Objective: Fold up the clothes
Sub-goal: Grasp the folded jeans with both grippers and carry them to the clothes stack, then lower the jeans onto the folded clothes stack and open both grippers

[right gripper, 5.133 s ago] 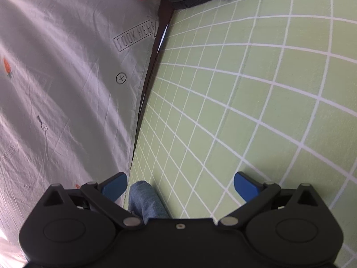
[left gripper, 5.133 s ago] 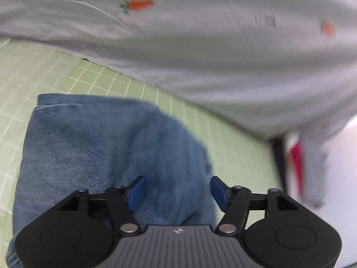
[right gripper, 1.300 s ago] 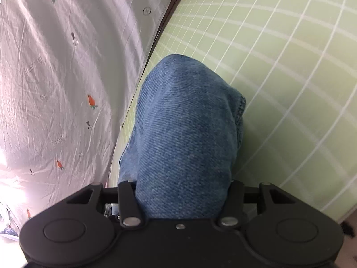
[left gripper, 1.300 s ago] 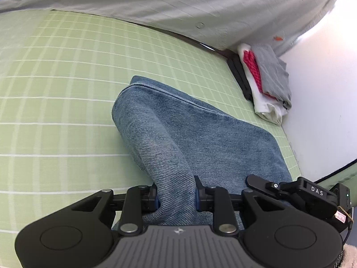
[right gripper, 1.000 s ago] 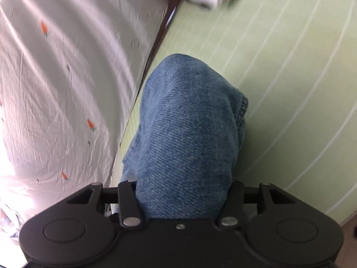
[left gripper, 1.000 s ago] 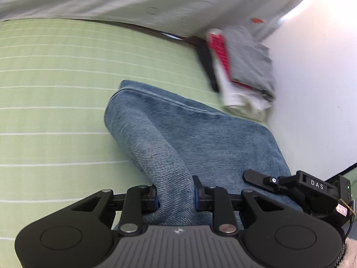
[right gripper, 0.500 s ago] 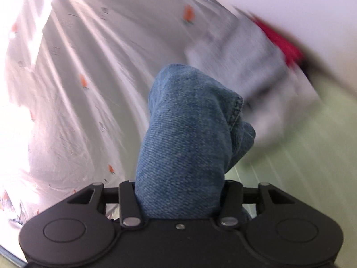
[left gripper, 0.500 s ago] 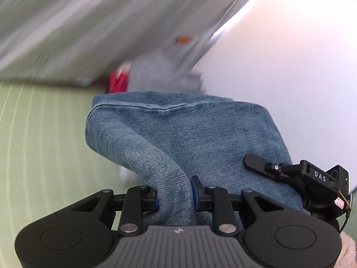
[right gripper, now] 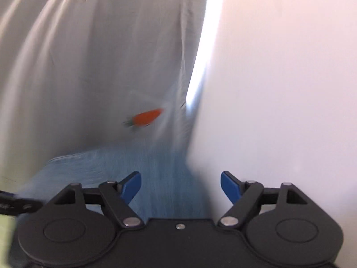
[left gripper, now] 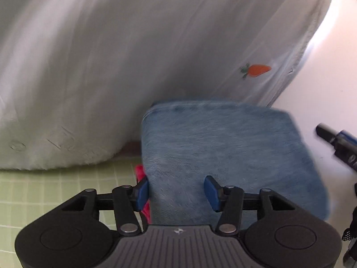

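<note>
At far left of the left wrist view, a pale grey sheet printed with a small orange carrot hangs behind a green gridded worktop. Just right of that bare green patch, a sliver of red fabric peeks out beside and under the folded jeans. The jeans are a thick, squared-off bundle of mid-blue denim with a rounded fold along the left side and a stitched seam across the far edge; the weave is smeared by motion blur. The bundle sits on top of the red fabric, close against the sheet and the white wall.

The left gripper has its jaws parted: the left blue pad is at the bundle's left edge, the right pad lies over the denim, and neither visibly pinches cloth. At the right edge a black part of the right gripper shows, blurred.

From the right wrist view, the jeans lie low and left, blurred, under the sheet and its carrot, with the wall filling the right half. The right gripper has its jaws spread wide with nothing between them; the left pad is over denim, the right one before the wall.
</note>
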Demonstrator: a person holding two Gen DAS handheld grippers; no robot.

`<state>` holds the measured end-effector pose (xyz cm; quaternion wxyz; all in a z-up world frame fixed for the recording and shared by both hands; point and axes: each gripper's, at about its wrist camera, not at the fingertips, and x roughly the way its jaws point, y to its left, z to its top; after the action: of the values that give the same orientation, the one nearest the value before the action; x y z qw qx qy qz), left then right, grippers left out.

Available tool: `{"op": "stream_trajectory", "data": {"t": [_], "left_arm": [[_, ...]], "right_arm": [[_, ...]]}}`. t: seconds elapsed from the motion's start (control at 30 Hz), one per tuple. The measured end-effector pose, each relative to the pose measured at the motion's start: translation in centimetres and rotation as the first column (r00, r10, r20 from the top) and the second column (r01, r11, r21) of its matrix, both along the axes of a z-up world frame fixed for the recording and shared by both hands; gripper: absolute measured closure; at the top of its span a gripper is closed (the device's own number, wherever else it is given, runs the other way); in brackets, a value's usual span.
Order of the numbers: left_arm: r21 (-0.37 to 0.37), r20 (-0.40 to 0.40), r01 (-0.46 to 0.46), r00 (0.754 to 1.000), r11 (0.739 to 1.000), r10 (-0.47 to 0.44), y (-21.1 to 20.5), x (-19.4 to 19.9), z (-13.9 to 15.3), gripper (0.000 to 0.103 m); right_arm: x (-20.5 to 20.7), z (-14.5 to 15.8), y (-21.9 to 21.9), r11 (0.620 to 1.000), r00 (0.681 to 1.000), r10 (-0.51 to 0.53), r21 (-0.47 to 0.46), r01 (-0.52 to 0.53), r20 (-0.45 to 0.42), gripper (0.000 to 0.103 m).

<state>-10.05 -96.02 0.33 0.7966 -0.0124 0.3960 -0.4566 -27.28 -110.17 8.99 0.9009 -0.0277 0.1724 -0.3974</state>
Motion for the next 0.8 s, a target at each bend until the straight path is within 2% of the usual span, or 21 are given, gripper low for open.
{"op": "stream_trajectory", "data": {"t": [0.03,0.1,0.13,0.2,0.27,0.3,0.37,0.43,0.53,0.6,0.7,0.8], "left_arm": [[-0.021,-0.022,-0.009,1.000,1.000,0.009,0.0,0.1,-0.4,0.047],[-0.021,-0.030,-0.025,0.999,0.999,0.025,-0.3,0.8,-1.1,0.042],[-0.021,-0.030,-0.028,0.999,0.999,0.028,-0.4,1.0,-1.5,0.041],[-0.029,-0.036,-0.037,0.999,0.999,0.036,-0.1,1.3,-2.0,0.026],[-0.026,-0.040,-0.033,0.999,0.999,0.032,0.2,1.8,-2.1,0.018],[-0.024,-0.037,-0.025,0.999,0.999,0.024,0.3,2.2,-2.2,0.017],[0.000,0.014,-0.015,1.000,1.000,0.015,1.2,1.5,-1.5,0.017],[0.021,0.071,-0.011,0.997,1.000,0.009,2.5,0.4,-0.6,0.014],[-0.020,0.108,0.013,0.994,1.000,-0.011,5.2,-1.6,1.0,0.009],[-0.063,0.144,0.044,0.989,0.997,-0.034,8.1,-3.4,2.6,0.000],[-0.077,0.213,0.010,0.977,0.997,0.007,11.8,-6.6,4.3,0.000],[-0.081,0.258,-0.036,0.965,0.996,0.056,15.3,-9.7,5.8,0.000]], "right_arm": [[0.3,-0.2,0.5,0.999,1.000,-0.015,-0.050,0.015,0.009,0.025],[0.3,-0.9,1.1,0.998,0.997,0.057,-0.028,-0.055,0.057,0.026],[0.6,-1.6,1.0,0.995,0.994,0.096,0.013,-0.097,0.053,0.028],[1.7,-4.6,-0.3,0.985,0.993,0.116,0.126,-0.116,0.009,0.029],[2.0,-7.1,-0.8,0.988,0.996,0.083,0.133,-0.077,-0.041,0.028],[1.8,-7.5,-0.5,0.990,0.997,0.070,0.125,-0.064,-0.046,0.027],[0.8,-6.9,0.0,0.987,0.997,0.072,0.145,-0.070,-0.013,0.019],[-0.4,-6.3,0.5,0.982,0.996,0.093,0.165,-0.094,0.014,0.001],[-2.7,-5.5,2.6,0.975,0.993,0.108,0.193,-0.114,0.042,0.001],[-3.9,-4.7,4.3,0.968,0.993,0.103,0.224,-0.112,0.053,0.000],[-5.9,-3.0,7.3,0.957,0.994,0.086,0.270,-0.103,0.074,0.000],[-9.6,-1.5,11.1,0.959,0.991,0.080,0.261,-0.107,0.109,0.000]]}}
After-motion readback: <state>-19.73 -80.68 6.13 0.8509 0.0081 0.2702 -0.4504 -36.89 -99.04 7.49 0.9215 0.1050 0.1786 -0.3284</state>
